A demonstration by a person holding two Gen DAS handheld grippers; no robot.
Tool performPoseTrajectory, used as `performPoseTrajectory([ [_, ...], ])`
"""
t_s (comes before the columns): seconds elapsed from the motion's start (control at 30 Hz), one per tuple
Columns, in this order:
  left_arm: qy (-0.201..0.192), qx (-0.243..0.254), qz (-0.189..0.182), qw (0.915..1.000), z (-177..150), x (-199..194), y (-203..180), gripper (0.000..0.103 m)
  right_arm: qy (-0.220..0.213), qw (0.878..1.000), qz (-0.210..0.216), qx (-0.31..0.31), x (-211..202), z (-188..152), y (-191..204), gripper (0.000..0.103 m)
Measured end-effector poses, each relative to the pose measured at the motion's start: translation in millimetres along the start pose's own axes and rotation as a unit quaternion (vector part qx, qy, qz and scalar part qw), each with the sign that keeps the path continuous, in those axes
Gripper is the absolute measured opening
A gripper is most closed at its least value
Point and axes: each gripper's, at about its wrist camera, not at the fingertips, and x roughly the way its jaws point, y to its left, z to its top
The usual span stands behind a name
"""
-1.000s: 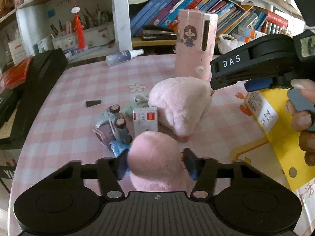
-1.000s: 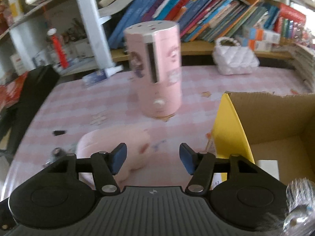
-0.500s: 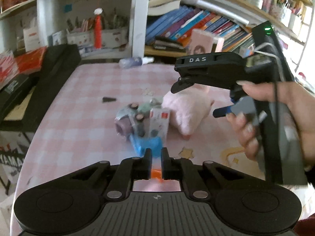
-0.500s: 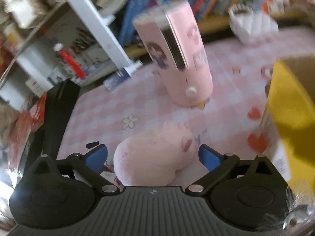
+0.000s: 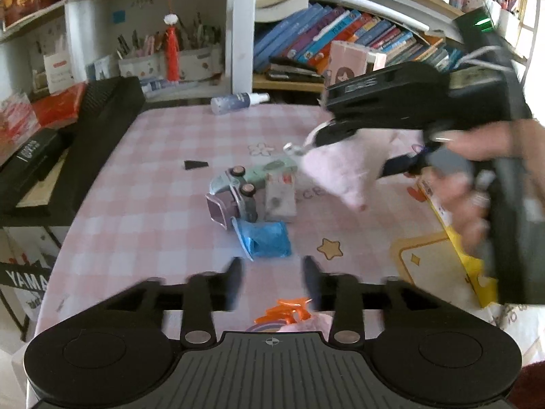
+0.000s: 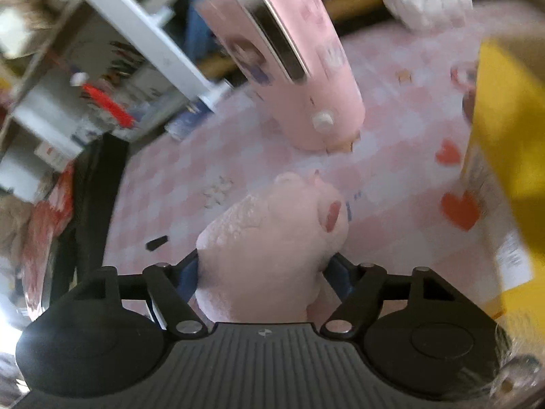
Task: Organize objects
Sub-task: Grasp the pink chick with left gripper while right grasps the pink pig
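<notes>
A pink plush toy (image 6: 272,235) sits between the fingers of my right gripper (image 6: 262,269), whose jaws are closed against its sides. In the left wrist view the same plush (image 5: 340,173) hangs lifted off the pink checked table (image 5: 153,170) under the right gripper's body. My left gripper (image 5: 272,281) is open and empty, low over the table just in front of a blue pouch (image 5: 265,238). Beyond the pouch lie a toy car (image 5: 238,187), a purple item (image 5: 218,211) and a small grey box (image 5: 281,197).
A yellow cardboard box (image 6: 507,143) stands at the right. A tall pink dispenser (image 6: 299,78) stands behind the plush. A spray bottle (image 5: 238,101), a black wedge (image 5: 196,164), a black keyboard case (image 5: 85,143) and bookshelves (image 5: 340,44) surround the table. Orange scraps (image 5: 289,310) lie near my left gripper.
My left gripper let go of its pink plush, shut, then opened again and pulled back. My right gripper came down around the other pink plush and closed on it, raising it.
</notes>
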Motion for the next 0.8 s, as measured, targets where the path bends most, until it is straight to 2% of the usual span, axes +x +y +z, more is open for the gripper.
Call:
performPoseTrajectory([
  [0.07,-0.010,-0.008,0.008,0.9999,0.1,-3.2,0.5,0.070,-0.027,0.999,-0.004,-0.047,-19.6,-2.5,8.5,0.072],
  [0.2,-0.020,-0.013,0.018,0.9995,-0.2,-8.5,0.4,0.083,-0.097,0.985,-0.022,-0.138,-61.7,-14.9,18.3,0.073],
  [0.27,-0.022,-0.011,0.020,0.9995,-1.7,-10.3,-1.2,0.084,-0.115,0.979,-0.028,-0.165,-77.0,-23.5,17.4,0.074],
  [0.47,-0.001,-0.002,0.020,0.9998,-3.8,-2.5,-5.3,0.089,-0.110,0.974,-0.032,-0.197,-88.4,-49.3,13.5,0.074],
  [0.57,0.042,0.019,0.011,0.9989,-5.0,9.5,-13.5,0.090,-0.095,0.975,-0.028,-0.201,-90.1,-57.9,12.1,0.074],
  [0.7,0.060,0.049,-0.012,0.9969,-9.4,13.4,-25.8,0.090,-0.094,0.973,-0.025,-0.210,-92.3,-61.0,13.0,0.075],
  [0.8,0.087,0.064,-0.003,0.9942,-15.4,18.6,-31.5,0.090,-0.093,0.974,-0.024,-0.205,-92.8,-60.9,11.3,0.075],
])
